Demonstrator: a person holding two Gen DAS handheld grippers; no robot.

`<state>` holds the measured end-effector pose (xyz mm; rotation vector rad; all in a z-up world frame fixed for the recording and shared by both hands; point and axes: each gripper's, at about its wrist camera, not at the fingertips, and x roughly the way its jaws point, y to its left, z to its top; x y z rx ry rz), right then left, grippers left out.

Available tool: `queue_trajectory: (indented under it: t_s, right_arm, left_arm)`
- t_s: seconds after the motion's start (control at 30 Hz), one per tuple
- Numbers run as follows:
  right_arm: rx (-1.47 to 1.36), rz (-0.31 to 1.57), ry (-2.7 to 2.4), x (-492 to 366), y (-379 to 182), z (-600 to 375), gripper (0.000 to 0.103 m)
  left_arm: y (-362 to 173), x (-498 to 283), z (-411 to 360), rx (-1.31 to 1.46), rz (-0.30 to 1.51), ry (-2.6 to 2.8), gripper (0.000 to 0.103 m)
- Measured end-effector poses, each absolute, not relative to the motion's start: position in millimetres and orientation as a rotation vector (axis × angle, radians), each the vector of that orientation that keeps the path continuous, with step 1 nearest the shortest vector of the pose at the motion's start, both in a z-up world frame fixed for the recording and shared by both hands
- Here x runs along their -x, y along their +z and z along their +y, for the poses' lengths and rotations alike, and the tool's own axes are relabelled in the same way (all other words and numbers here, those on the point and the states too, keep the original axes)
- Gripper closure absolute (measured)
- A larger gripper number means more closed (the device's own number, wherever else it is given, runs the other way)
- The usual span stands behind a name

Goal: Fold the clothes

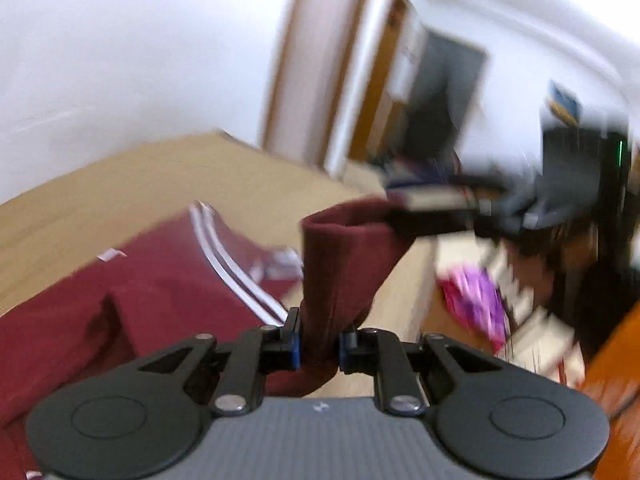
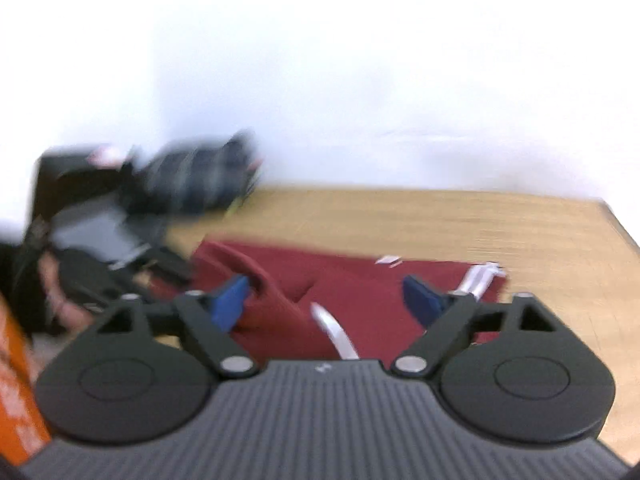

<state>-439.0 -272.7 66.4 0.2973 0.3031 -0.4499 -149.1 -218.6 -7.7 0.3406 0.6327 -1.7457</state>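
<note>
A maroon garment with white stripes (image 1: pixel 160 292) lies on a wooden table (image 1: pixel 120 192); it also shows in the right wrist view (image 2: pixel 360 280). My left gripper (image 1: pixel 319 344) is shut on a bunched part of the garment (image 1: pixel 344 264) and holds it lifted above the table. My right gripper (image 2: pixel 326 300) is open wide, its blue pads (image 2: pixel 230 300) spread just above the garment. In the left wrist view the right gripper (image 1: pixel 440 208) appears blurred by the raised cloth's top edge. Both views are motion-blurred.
The table (image 2: pixel 440 220) stands against a white wall. Beyond its right edge in the left wrist view lie pink and purple items (image 1: pixel 476 296) on the floor, dark gear (image 1: pixel 580 168) and a doorway (image 1: pixel 384 80). An orange object (image 2: pixel 16 392) is at the left.
</note>
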Motion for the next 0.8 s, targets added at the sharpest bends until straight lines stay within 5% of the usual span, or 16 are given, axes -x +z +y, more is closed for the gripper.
queue_trajectory:
  t_s: [0.2,0.43,0.6,0.8]
  right_arm:
    - [-0.663,0.058,-0.597,471,11,-313,0.014]
    - [-0.458,0.433,-0.363,382,-38,-326,0.015]
    - [-0.608,0.375,-0.246,317,-54,-352,0.017]
    - [-0.631,0.253,-0.372,335,-49,-413,0.015]
  left_arm:
    - [28,116,-237,-0.041,0.691,-1.551,0.085]
    - [70,113,-281,0.022,0.672,-1.433,0.085]
    - [119,111,-290,0.074,0.652,-1.301,0.085]
    - [148,97,-288,0.16,0.645,-1.186,0.085]
